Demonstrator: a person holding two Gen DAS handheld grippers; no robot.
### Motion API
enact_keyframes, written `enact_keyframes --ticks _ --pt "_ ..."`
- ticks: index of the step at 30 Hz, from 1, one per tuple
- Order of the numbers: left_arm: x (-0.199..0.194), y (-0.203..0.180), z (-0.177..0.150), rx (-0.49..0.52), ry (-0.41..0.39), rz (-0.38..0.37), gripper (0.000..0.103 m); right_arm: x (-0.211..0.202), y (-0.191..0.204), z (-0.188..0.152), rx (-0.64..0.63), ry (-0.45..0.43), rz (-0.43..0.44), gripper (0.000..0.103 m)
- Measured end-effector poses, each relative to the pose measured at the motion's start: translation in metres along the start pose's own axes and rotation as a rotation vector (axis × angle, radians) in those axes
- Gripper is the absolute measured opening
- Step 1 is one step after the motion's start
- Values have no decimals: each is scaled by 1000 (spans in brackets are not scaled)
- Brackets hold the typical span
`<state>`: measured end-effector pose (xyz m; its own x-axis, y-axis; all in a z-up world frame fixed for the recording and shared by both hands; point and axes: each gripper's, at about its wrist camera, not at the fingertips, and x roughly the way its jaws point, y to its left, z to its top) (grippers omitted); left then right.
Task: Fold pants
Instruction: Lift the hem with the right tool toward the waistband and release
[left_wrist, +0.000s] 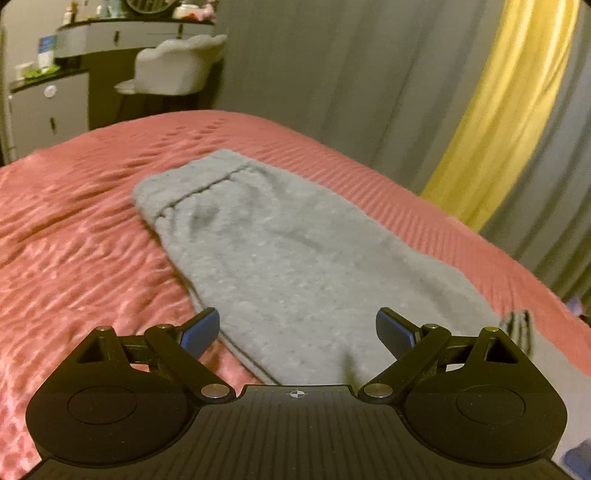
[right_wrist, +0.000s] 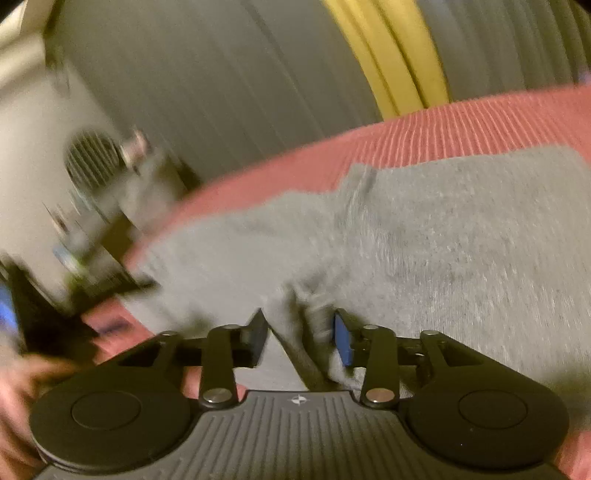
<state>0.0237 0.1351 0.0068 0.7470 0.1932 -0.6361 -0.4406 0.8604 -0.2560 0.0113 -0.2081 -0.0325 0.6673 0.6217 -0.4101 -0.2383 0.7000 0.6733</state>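
- So, the grey pants (left_wrist: 280, 254) lie flat on the pink bedspread (left_wrist: 74, 229), folded lengthwise into one long strip, with the elastic waistband at the far end in the left wrist view.
- The left tool (left_wrist: 297, 334) hovers over the near part of the strip, its blue pads spread wide with nothing between them and no cloth touched.
- That same view gives the whole layout: a white chair (left_wrist: 173, 70) and a vanity bench (left_wrist: 122, 33) behind the bed, plus a grey curtain with a yellow stripe (left_wrist: 491, 122) off to the right.
- The right wrist view is much closer in and pretty smeared, so the waistband can't be seen there, only a wide stretch of grey fabric (right_wrist: 443, 236) with a seam ridge running across it.
- The right tool (right_wrist: 301, 338) is partly spread, and a bunched fold of the pants rises up between its pads; the right-hand pad looks to be against the cloth, the left-hand one appears to be off it, so it doesn't read as a pinch.
- Only the right view catches a person's hand (right_wrist: 18, 387) at the lower left edge, blurred, next to a dark shape with a bit of blue that's too smeared to name.
- The yellow stripe shows in both views.
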Motion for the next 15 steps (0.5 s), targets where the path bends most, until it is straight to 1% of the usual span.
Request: enact_keyframes --ticks 1,2,3,4,5,6,7,8,9,10,11,12,13,14,15 --pt "0 -1 0 3 3 -15 96 -14 -10 4 58 -51 -15 50" --pt "1 -3 0 10 11 -29 96 -24 -20 10 104 -92 -43 58" --pt "2 -6 -1 21 24 -51 96 -34 -29 13 140 -124 -76 61" --pt "2 -11 -2 42 43 -84 96 -45 -38 16 166 -147 -122 61" --pt "2 -18 -3 73 65 -125 95 -50 -46 16 177 -149 -153 62" --pt "1 -27 -5 110 79 -161 95 -53 -52 14 192 -136 -193 67" --pt "-1 -36 -6 145 89 -191 95 -55 -57 10 203 -107 -253 70" --pt "-4 -47 -8 180 105 -225 95 -52 -64 8 193 -55 -361 72" --pt "-7 -56 -10 203 123 -258 95 -47 -66 5 141 1 -483 70" --pt "-8 -66 -14 219 148 -294 96 -48 -66 3 86 27 -538 67" --pt "-9 -75 -18 229 180 -327 96 -47 -59 1 17 40 -565 67" --pt "-7 -84 -22 234 210 -346 96 -46 -51 1 -25 44 -595 71" --pt "-4 -92 -28 238 246 -360 96 -45 -42 1 -77 47 -651 77" --pt "0 -100 -32 245 279 -373 96 -42 -34 1 -117 47 -701 94" --pt "5 -107 -36 252 311 -377 96 -44 -30 5 -146 37 -747 99"
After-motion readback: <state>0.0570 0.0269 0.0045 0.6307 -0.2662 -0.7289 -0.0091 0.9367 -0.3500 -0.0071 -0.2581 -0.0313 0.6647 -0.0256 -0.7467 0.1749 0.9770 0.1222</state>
